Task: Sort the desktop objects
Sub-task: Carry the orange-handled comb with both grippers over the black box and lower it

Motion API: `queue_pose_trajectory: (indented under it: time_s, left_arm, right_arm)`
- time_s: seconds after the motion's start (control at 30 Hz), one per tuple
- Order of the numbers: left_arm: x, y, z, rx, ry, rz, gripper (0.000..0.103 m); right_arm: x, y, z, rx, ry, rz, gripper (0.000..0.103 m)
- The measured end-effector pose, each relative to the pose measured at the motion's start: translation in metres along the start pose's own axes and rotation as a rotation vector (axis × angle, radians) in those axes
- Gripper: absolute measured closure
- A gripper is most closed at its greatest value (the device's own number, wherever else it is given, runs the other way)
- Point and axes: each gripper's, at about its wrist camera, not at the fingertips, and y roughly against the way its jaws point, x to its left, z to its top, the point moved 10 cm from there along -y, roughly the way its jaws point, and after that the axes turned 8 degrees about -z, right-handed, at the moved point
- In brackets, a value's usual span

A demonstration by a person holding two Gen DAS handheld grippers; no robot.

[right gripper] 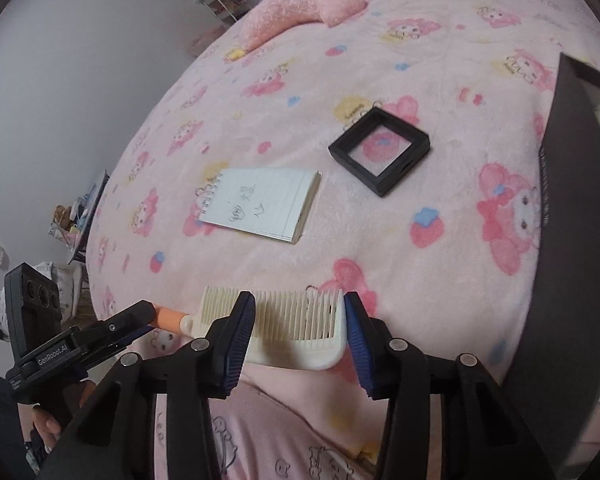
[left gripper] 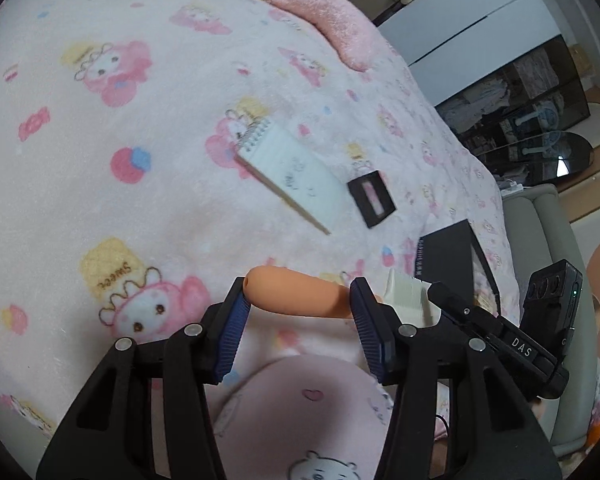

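Clearly both claws share one comb point(right gripper: 284, 328) above the bed point(right gripper: 380, 80): left claw point(left gripper: 300, 308) clamps its orange handle point(left gripper: 296, 294), right claw point(right gripper: 300, 326) straddles the teeth, contact unclear. Uneven pulling could twist it free.

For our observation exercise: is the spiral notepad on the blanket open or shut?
Open: the notepad lies flat with a lined, handwritten page facing up and no cover over it.

A cream plastic comb point(right gripper: 292, 320) has an orange handle point(left gripper: 296, 294). The fleece blanket point(right gripper: 380, 220) is pale pink with pink-and-yellow cartoon rabbits. The spiral notepad point(right gripper: 260, 204) is white and lined; the square frame point(right gripper: 380, 148) is black.
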Motion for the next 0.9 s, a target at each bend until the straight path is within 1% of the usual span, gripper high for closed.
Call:
queue_pose_trajectory:
  time_s: [0.1,0.17,0.3,0.43,0.53,0.63,0.73,0.83,0.9]
  left_arm:
    - [-0.031,0.003,-0.008,0.009,-0.052,-0.028,0.052]
    - [-0.047,-0.001,-0.019,0.025,-0.079,-0.026,0.052]
    - [-0.084,-0.016,-0.042,0.066,-0.139,-0.040,0.052]
    - [-0.133,-0.030,-0.054,0.093,-0.204,-0.087,0.052]
    - [-0.175,-0.053,-0.064,0.126,-0.256,-0.123,0.052]
    - [-0.219,-0.085,-0.078,0.177,-0.316,-0.149,0.052]
    - [-0.257,-0.115,-0.089,0.240,-0.361,-0.155,0.051]
    - [-0.282,-0.142,-0.099,0.280,-0.383,-0.174,0.053]
    - [-0.287,-0.161,-0.108,0.302,-0.403,-0.150,0.053]
  right_arm:
    - [-0.004,0.041,0.000,-0.074,-0.008,0.000,0.061]
    - [-0.011,0.055,-0.001,-0.101,-0.062,0.012,0.061]
    - [-0.046,0.080,-0.019,-0.118,-0.121,-0.008,0.061]
    - [-0.080,0.117,-0.027,-0.163,-0.162,-0.020,0.061]
    - [-0.107,0.151,-0.028,-0.227,-0.177,-0.033,0.061]
    - [-0.144,0.177,-0.032,-0.266,-0.204,-0.078,0.061]
    - [-0.188,0.199,-0.030,-0.298,-0.216,-0.142,0.061]
    - [-0.227,0.213,-0.025,-0.295,-0.214,-0.139,0.061]
    - [-0.250,0.215,-0.025,-0.291,-0.218,-0.146,0.061]
